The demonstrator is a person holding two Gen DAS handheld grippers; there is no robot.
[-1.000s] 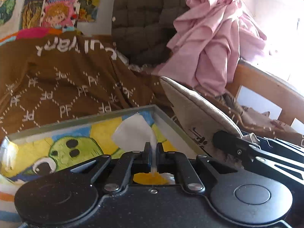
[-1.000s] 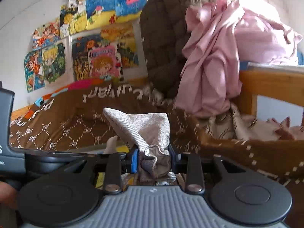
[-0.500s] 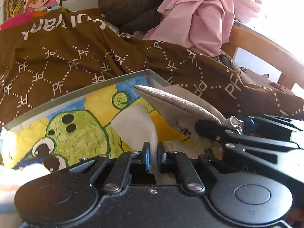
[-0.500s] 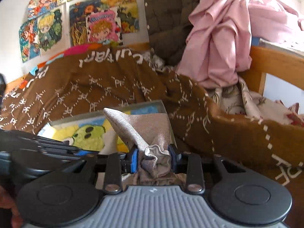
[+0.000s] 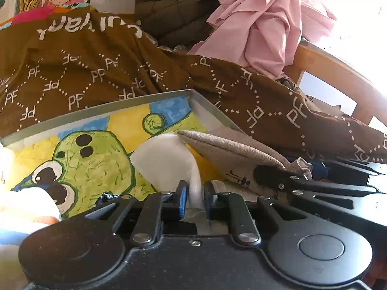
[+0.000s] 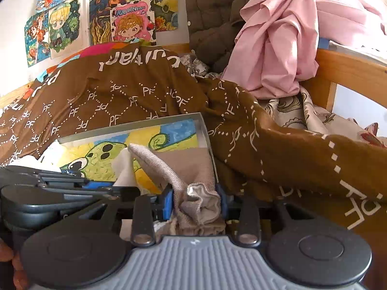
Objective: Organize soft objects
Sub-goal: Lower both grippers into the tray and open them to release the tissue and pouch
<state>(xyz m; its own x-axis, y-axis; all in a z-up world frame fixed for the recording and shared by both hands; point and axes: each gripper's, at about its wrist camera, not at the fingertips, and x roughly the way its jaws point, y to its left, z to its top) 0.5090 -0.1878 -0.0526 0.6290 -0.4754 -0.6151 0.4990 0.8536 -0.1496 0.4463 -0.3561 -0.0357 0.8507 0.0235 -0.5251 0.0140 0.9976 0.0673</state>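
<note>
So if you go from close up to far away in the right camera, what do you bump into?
right gripper pinching the beige sock → box with the green monster picture → brown PF blanket → dark quilted jacket → cartoon drawings on the wall.

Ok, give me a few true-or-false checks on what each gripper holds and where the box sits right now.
1. The right gripper is shut on a beige sock. True.
2. The left gripper is open and holds nothing. False: it is shut on a white cloth.
3. The box has a green cartoon creature painted inside. True.
4. The box rests on a bare wooden floor. False: it lies on a brown blanket.
5. A pink garment hangs over the wooden rail. True.
</note>
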